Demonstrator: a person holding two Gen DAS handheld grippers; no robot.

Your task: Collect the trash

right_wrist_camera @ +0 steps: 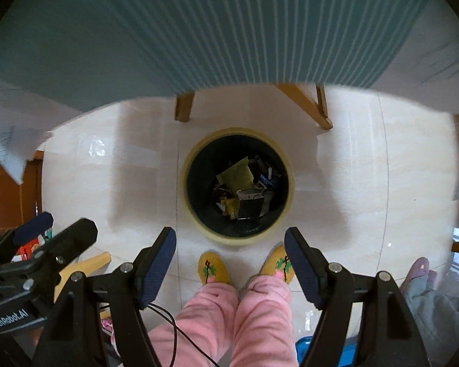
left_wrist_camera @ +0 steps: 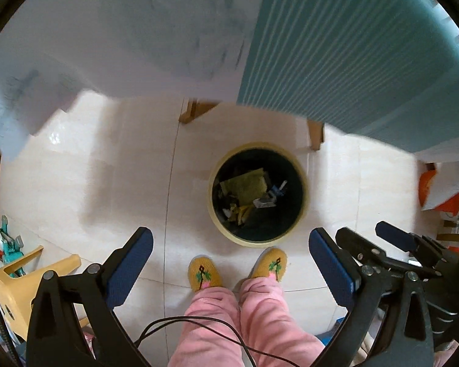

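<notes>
Premises: a lived-in home room.

Glossy cream floor tiles (left_wrist_camera: 107,183); a wooden-legged worktop (right_wrist_camera: 183,107) under a ribbed teal cloth (right_wrist_camera: 199,30); a round yellow-rimmed bin (right_wrist_camera: 238,183) of household scraps on the floor. A person stands in pink fleece trousers (right_wrist_camera: 244,321) and knitted yellow slippers (left_wrist_camera: 203,272). A yellow plastic stool (left_wrist_camera: 18,284) and toys (left_wrist_camera: 6,241) lie at the left edge.

Open floor rings the bin (left_wrist_camera: 258,194) (table edge (left_wrist_camera: 352,61) overhangs beyond it).
</notes>
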